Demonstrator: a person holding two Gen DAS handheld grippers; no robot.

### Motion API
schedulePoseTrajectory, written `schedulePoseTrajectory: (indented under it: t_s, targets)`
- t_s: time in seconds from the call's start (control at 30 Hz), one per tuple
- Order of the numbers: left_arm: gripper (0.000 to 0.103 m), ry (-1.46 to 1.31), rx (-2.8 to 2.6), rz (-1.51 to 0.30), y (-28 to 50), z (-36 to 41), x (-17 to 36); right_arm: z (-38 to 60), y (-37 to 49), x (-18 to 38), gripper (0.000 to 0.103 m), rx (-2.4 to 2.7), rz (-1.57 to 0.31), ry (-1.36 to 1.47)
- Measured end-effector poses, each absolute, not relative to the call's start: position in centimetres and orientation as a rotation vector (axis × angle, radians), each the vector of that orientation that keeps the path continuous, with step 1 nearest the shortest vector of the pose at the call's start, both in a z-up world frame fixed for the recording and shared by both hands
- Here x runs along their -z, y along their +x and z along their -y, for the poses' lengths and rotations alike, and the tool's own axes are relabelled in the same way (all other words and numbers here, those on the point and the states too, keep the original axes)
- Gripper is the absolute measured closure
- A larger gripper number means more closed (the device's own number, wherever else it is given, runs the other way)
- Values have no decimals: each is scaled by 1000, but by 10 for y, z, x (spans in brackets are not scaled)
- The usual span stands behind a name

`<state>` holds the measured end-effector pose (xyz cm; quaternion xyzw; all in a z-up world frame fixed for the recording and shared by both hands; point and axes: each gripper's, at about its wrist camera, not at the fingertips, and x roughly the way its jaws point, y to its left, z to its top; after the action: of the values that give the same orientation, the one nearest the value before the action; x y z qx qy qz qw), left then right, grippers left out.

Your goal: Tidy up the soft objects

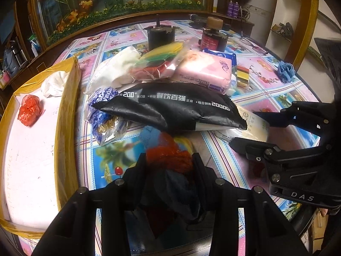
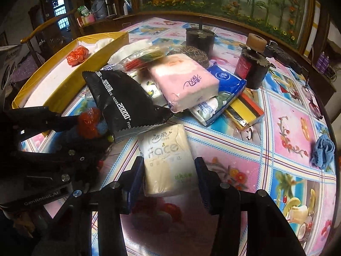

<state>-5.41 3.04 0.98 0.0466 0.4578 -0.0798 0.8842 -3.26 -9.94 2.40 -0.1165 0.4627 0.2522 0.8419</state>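
Black fingers of the left gripper (image 1: 169, 164) are filling the bottom centre of the left wrist view, clamping a crumpled bundle (image 1: 168, 160) of red mesh and dark blue fabric. Across in the right wrist view, the right gripper (image 2: 169, 170) is sitting at bottom centre with its fingers closing on a cream tissue pack (image 2: 166, 160), both pads touching the pack's soft sides.

By size, the desk (image 2: 277, 117) is spreading across both frames under a glossy cloth of pink and blue squares printed with flowers and palms. At the left of the left wrist view, a yellow-taped box (image 1: 66, 98) with a white floor is holding a red crinkled bag (image 1: 28, 112) and a white rag (image 1: 54, 84). A long black foil packet (image 1: 170, 108) with serrated ends is lying across the middle of the heap, and behind it a pink tissue pack (image 1: 204, 71) is resting on other packs.

Only the right wrist view is showing a blue wipes pack (image 2: 226, 79) fully, the striped sponges (image 2: 245, 106) at its right, and a dark scouring ball (image 2: 191, 52) behind the pink pack. Only the left wrist view is showing a blue-and-white crinkly bag (image 1: 102, 104) at the packet's left end. Two dark cylinders (image 1: 161, 35) are standing at the top of both frames, and a small blue cloth flower (image 2: 322, 151) is lying apart at the right edge.
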Motion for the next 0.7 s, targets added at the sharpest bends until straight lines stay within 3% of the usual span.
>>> schedulePoseTrajectory:
  t_s: [0.07, 0.2, 0.63, 0.67, 0.7]
  targets:
    - [60, 94, 172, -954, -54, -31, -10, 104, -31, -24, 51, -541, -980, -223]
    - [42, 112, 184, -964, -56, -27, -8, 110, -30, -25, 53, -526, -974, -183]
    - [42, 102, 191, -972, -55, -30, -8, 125, -26, -25, 54, -573, -980, -52]
    - [45, 100, 192, -971, -56, -30, -9, 125, -26, -25, 54, -573, -981, -46]
    - [59, 96, 186, -965, -57, -31, -9, 125, -27, -26, 54, -571, -977, -42]
